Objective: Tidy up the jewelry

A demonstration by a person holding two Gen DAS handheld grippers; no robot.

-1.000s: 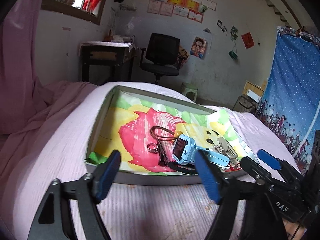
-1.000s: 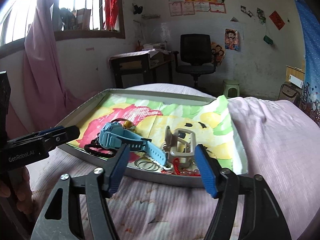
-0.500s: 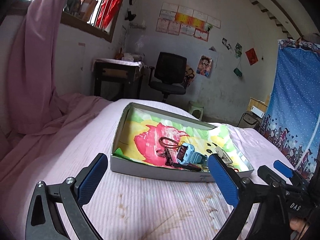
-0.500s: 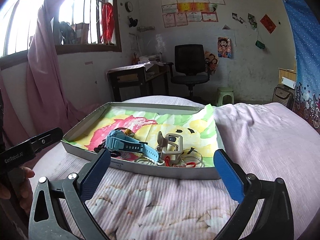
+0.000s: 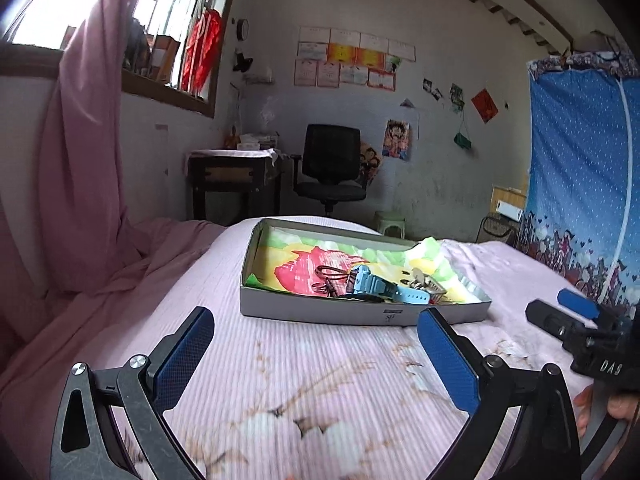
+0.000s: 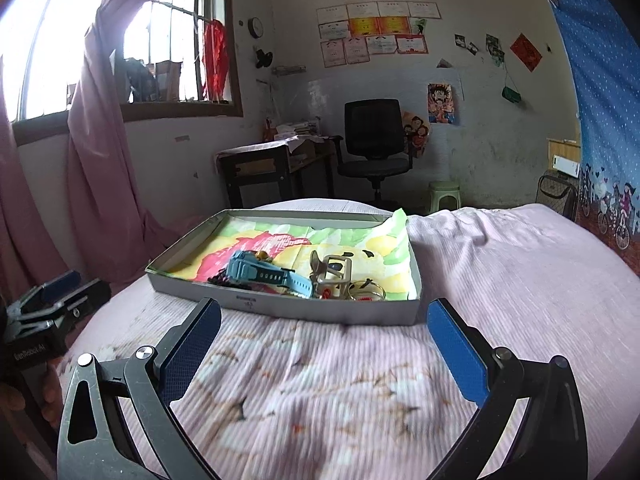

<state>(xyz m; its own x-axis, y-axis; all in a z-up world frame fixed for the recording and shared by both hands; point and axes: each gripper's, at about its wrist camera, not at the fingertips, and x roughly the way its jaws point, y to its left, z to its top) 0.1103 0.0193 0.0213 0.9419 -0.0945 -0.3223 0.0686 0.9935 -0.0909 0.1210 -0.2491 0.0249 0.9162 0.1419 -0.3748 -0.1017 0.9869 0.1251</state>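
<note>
Jewelry [image 6: 332, 276]: heaped in a shallow grey tray [image 6: 280, 308] just ahead of both claws, on the bed [image 6: 500, 280].
Surface: pink ribbed bedspread with a faded floral print.
Room: pink curtain [image 5: 84, 160], barred window, dark desk [image 5: 232, 176], black office chair [image 6: 374, 140], papers on a stained wall.
Tray lining: bright crinkled paper, pink, yellow, green.
Blue watch [image 6: 264, 274]: rubbery strap, long axis running left to right across the tray, from the right claw.
Bangles [image 6: 366, 290]: thin rings at the right near corner.
Left claw [image 5: 316, 344]: blue pads wide apart, empty.
Right claw [image 6: 324, 340]: spread apart, empty.
</note>
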